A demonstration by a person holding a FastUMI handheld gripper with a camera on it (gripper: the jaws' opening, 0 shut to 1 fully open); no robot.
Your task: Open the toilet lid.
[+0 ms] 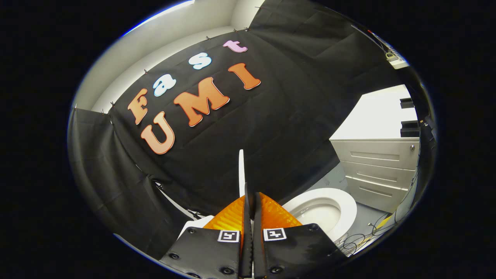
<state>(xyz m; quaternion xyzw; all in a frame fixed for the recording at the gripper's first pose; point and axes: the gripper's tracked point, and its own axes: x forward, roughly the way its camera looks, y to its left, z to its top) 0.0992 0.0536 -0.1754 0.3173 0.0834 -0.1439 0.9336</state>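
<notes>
The toilet bowl [323, 211] stands open just right of the fingers and a little beyond them, its one white seat ring bare; whether water sits in its pale hollow cannot be told. The toilet lid [241, 166] stands on edge, a thin white strip rising straight up from between the fingertips against the black cloth wall [271, 128]. The gripper [250, 201] is pinched narrow on that lid edge, both fingers pressed against it with almost no gap. Near left of the fingers shows a white corner of the tank [193, 224]. Far right stands one cabinet [381, 170] with three drawer fronts. Between it and the bowl lies grey floor [364, 223], with loose cables [358, 240] at its near edge.
</notes>
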